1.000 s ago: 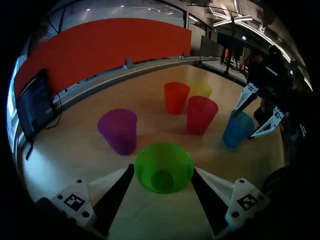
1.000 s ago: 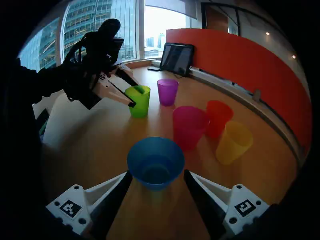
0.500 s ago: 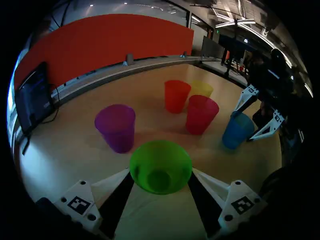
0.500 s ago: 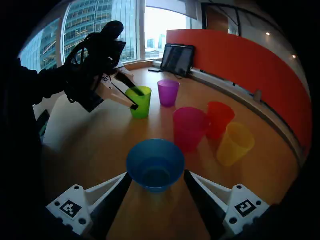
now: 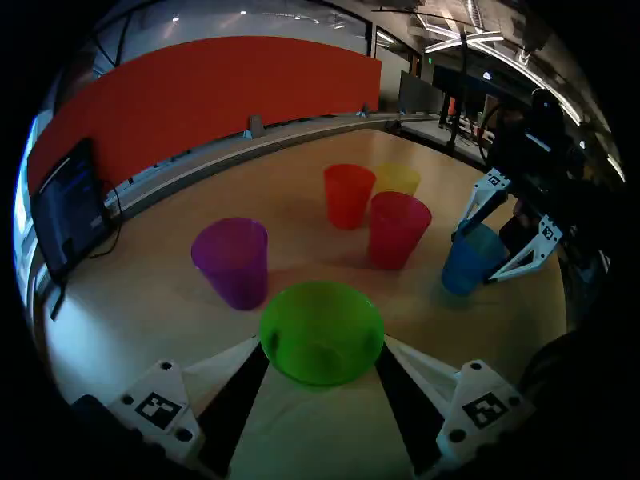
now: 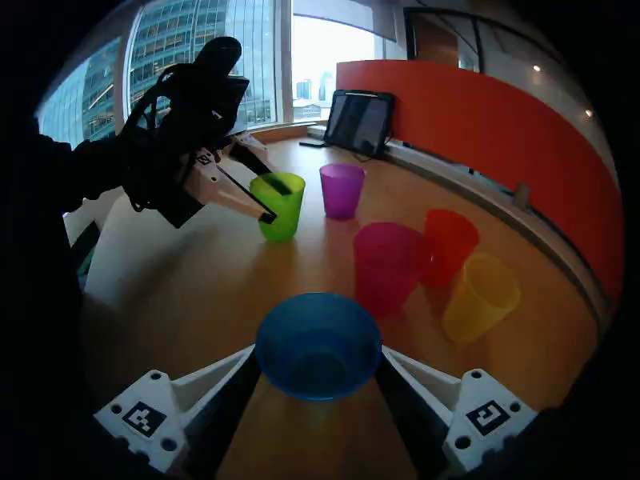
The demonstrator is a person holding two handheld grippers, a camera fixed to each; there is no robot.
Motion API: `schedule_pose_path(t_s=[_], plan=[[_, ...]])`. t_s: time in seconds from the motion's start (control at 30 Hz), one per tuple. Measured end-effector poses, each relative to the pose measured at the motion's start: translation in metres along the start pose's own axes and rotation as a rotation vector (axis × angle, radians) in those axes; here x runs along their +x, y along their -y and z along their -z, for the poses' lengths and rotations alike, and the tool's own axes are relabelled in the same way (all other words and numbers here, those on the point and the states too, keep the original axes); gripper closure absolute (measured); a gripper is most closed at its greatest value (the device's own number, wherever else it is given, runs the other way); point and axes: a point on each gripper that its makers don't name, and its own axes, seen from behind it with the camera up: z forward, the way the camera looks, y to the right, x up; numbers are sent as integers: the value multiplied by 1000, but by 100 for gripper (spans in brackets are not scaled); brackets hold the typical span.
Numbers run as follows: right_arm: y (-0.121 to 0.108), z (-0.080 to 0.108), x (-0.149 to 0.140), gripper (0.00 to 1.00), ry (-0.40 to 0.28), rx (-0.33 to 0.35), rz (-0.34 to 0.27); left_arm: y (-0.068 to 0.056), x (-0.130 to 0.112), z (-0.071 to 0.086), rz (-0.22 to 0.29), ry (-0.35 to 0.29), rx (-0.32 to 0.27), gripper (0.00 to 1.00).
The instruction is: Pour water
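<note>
Left gripper [image 5: 322, 346] clamped on the translucent green plastic cup [image 5: 322, 324], near side of the wooden table [image 5: 160, 296]. Right gripper [image 6: 318, 356] squeezes the translucent blue plastic cup [image 6: 318, 340], far right. Both upright, so nothing spills; looks set for pouring.

On left hand-held gripper [image 5: 322, 346]: white fingers [image 5: 216, 372], black inner faces, square black-and-white tags [image 5: 154, 408], small dark screw holes [image 5: 122, 398]. Right hand-held gripper [image 6: 318, 354]: same build. Dark sleeve [image 6: 64, 172], frame left.
</note>
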Motion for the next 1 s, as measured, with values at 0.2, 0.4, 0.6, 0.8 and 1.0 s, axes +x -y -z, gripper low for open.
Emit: schedule_pose_path(t_s=[0.2,0.4,0.6,0.8,1.0], plan=[[-3,0,2,10,-13,-15,-4,-1,3,6,-4,-10,8,14],[-8,9,13,11,-58,-32,-43,-5,12,17,-10,-43,15,14],[-13,26,32,11,-105,-54,-51,-7,21,31,-25,-80,44,14],[-17,45,53,11,-148,-90,-29,-14,40,47,-17,-136,55,14],[-14,64,82,11,-210,-103,-27,-19,65,68,-1,-217,68,14]])
